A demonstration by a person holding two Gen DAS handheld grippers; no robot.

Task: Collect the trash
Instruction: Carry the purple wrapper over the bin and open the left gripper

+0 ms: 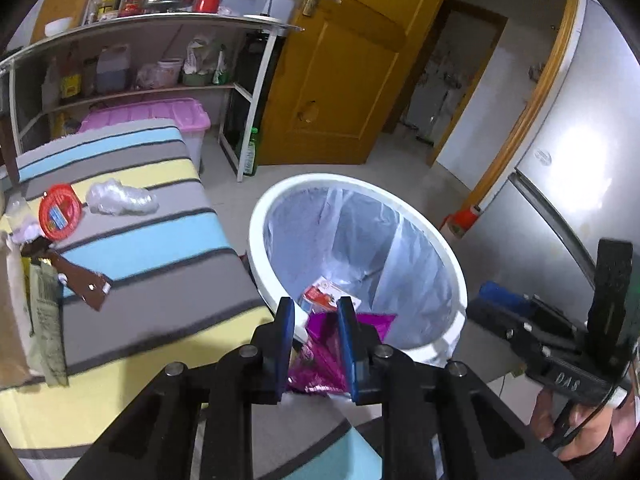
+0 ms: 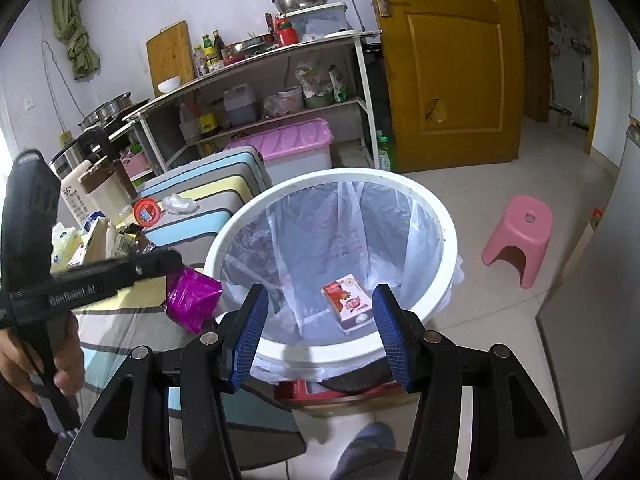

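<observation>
My left gripper (image 1: 316,306) is shut on a crumpled magenta foil wrapper (image 1: 320,344) at the striped table's corner, just beside the near rim of the white bin (image 1: 340,178). In the right wrist view that wrapper (image 2: 194,300) hangs left of the bin (image 2: 440,216). A red-and-white carton (image 2: 346,300) lies inside the bin's clear liner. Over the bin's near edge, my right gripper (image 2: 321,292) is open with nothing between its pads. On the striped cloth (image 1: 160,240) lie a red round lid (image 1: 60,216), crumpled clear plastic (image 1: 120,200), a brown wrapper (image 1: 84,280) and a green packet (image 1: 48,312).
A pink stool (image 2: 516,236) stands on the tiled floor right of the bin. A grey fridge (image 1: 560,200) is at the right, a wooden door (image 1: 340,60) behind. A metal shelf (image 1: 160,24) with bottles and pans and a pink-lidded box (image 1: 160,116) stand beyond the table.
</observation>
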